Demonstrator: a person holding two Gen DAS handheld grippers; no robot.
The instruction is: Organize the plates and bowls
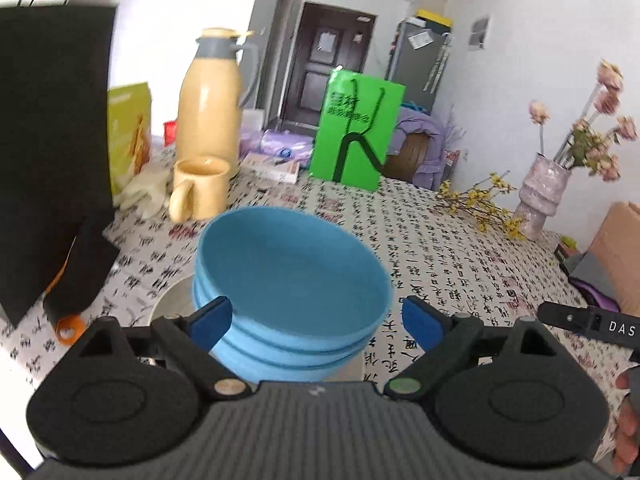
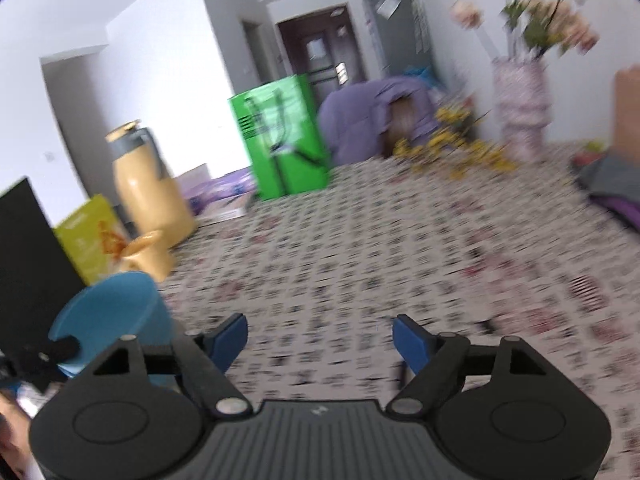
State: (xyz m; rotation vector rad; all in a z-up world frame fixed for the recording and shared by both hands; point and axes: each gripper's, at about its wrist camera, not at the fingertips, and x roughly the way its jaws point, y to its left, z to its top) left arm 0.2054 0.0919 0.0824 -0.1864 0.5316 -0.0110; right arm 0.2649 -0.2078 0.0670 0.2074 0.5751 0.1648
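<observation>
The left gripper [image 1: 316, 320] hangs with its jaws spread wide and nothing between them, its blue pads [image 1: 214, 320] flanking the near rim of a stack of blue bowls [image 1: 292, 280] that sits directly ahead and just below. The stack rests on what looks like a pale plate [image 1: 172, 300], only partly visible under its left side, on the patterned tablecloth [image 1: 440, 248]. Whether the left pad touches the rim cannot be told. The right gripper [image 2: 320, 340] is likewise wide and empty, over bare cloth, with the bowls [image 2: 112, 308] well off to its left; that view is blurred. Beyond the left gripper stand a yellow mug [image 1: 200, 188], a flask [image 1: 212, 100] and a green bag [image 1: 356, 132], with a vase [image 1: 540, 196] far to the right. Judging by the nested bowls, the stacking looks well along, and the step in hand appears to be either letting go of the stack or getting ready to grip it. A next move on the bowls would call for closing the left jaws on the near rim squarely, keeping the nested stack level so that it does not slide on the plate.
</observation>
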